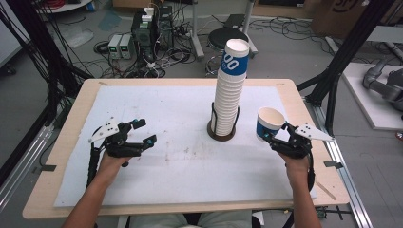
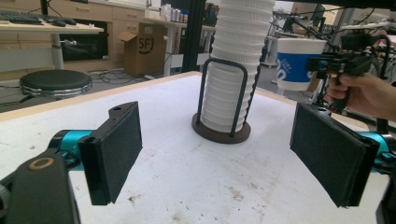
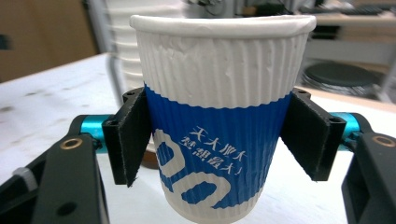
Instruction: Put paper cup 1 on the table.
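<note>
Overhead, the high view showed a white-covered tabletop (image 1: pixel 142 190) with a tall stack of cups (image 1: pixel 229 90) standing in a dark holder (image 1: pixel 221 133) near its middle. To the right of it, the right tool (image 1: pixel 272 137) held a single paper cup (image 1: pixel 269 123) upright, apart from the stack. On the left side, the left tool (image 1: pixel 142 132) rested with its jaws spread wide and nothing between them.

Next, the left gripper view looked between its own two wide-open pads at the stack (image 2: pixel 229 70) in its wire holder (image 2: pixel 222 130) farther off, with the cup (image 2: pixel 297 63) beyond on the right, carried by the other hand (image 2: pixel 364 95).

Finally, the right gripper view had the cup (image 3: pixel 219 112) close up: the jaws pressed on opposite sides of its blue band, below the rolled rim. The ribbed paper wall looked light and grippy but easy to crush, so a gentle squeeze at mid-height, where the tool already sat, seemed the safest hold. The rim appeared stiffer and best left free.
</note>
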A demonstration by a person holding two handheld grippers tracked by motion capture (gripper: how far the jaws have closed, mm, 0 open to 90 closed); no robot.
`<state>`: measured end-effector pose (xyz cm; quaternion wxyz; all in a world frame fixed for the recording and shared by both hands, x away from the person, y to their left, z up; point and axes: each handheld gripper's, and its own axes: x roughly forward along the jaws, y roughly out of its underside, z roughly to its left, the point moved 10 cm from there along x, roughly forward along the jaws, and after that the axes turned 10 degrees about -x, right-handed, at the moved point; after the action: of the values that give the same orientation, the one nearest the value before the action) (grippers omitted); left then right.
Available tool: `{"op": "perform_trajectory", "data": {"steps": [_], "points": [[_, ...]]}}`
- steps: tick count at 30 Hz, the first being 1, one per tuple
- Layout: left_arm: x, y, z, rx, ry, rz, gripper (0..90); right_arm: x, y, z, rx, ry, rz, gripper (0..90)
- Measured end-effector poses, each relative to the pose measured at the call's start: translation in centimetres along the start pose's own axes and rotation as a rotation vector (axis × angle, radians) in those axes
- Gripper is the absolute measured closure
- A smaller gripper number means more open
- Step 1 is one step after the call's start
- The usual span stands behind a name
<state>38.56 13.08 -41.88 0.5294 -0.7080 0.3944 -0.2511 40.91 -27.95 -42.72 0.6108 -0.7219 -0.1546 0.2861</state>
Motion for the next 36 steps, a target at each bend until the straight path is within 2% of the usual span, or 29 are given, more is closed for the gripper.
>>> {"op": "perform_trajectory", "data": {"steps": [2,8,14,20,24,28,31,35,36], "points": [[0.1,0.1,-0.1,-0.001,0.006,0.005,16.9,0.5,0.4,-0.9,0.027,0.022,0.01,29.1],[0.3,0.3,-0.1,0.0,0.007,0.012,16.9,2.3,2.1,-2.8,0.063,0.095,0.067,29.1],[0.2,0.3,0.1,0.0,0.003,0.013,16.9,3.5,3.5,-3.7,0.088,0.144,0.121,29.1],[0.2,0.4,0.1,-0.006,0.002,0.013,16.9,4.0,4.7,-4.3,0.085,0.189,0.175,28.8],[0.2,0.4,0.1,-0.008,0.001,0.016,16.9,4.4,5.6,-4.0,0.073,0.179,0.222,28.6],[0.2,0.4,0.0,-0.006,0.002,0.014,17.0,4.3,5.9,-3.9,0.079,0.178,0.227,28.2],[0.2,0.4,0.1,-0.007,-0.001,0.014,17.0,4.0,6.1,-3.7,0.05,0.174,0.244,27.9],[0.2,0.5,0.0,-0.003,0.002,0.023,17.2,3.4,6.4,-3.5,0.043,0.166,0.262,27.6],[0.2,0.5,0.0,-0.003,0.002,0.022,17.2,3.3,6.4,-3.4,0.029,0.164,0.27,27.4]]}}
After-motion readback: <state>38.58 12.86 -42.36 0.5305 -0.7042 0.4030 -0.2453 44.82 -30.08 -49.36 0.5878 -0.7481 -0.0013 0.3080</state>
